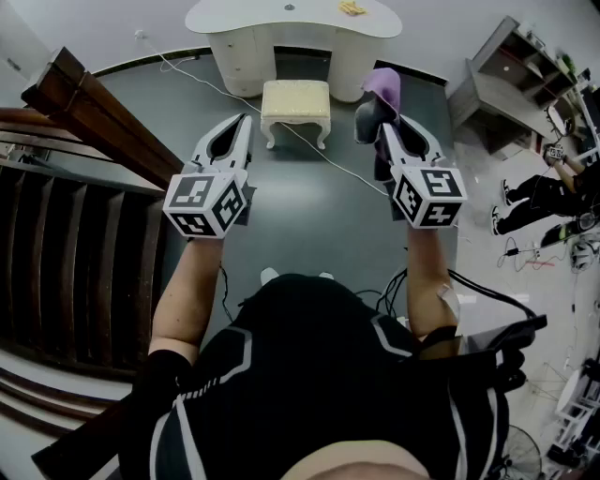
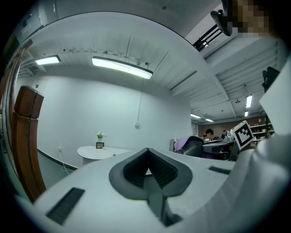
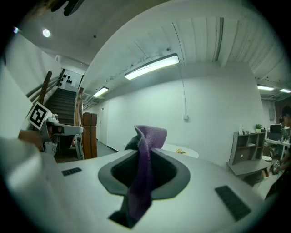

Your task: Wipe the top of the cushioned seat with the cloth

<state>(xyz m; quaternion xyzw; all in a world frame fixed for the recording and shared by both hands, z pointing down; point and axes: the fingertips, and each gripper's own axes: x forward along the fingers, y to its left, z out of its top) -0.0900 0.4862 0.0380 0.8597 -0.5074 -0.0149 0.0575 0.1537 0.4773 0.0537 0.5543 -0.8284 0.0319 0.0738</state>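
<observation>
A small stool with a cream cushioned seat point(image 1: 296, 99) stands on the dark floor ahead of me, in front of a white desk. My right gripper point(image 1: 386, 122) is shut on a purple cloth point(image 1: 382, 86), which sticks out past its tips and hangs down between the jaws as the purple cloth point(image 3: 144, 168) in the right gripper view. It is held up to the right of the stool and short of it. My left gripper point(image 1: 242, 127) is shut with nothing in it, raised to the left of the stool. In its own view the left gripper point(image 2: 148, 160) points level across the room.
A curved white desk point(image 1: 291, 28) stands behind the stool, with a small yellow item point(image 1: 353, 8) on top. A white cable point(image 1: 352, 169) runs across the floor. A wooden staircase point(image 1: 70, 216) fills the left. Grey shelves point(image 1: 511, 84) and a person point(image 1: 544, 192) are at the right.
</observation>
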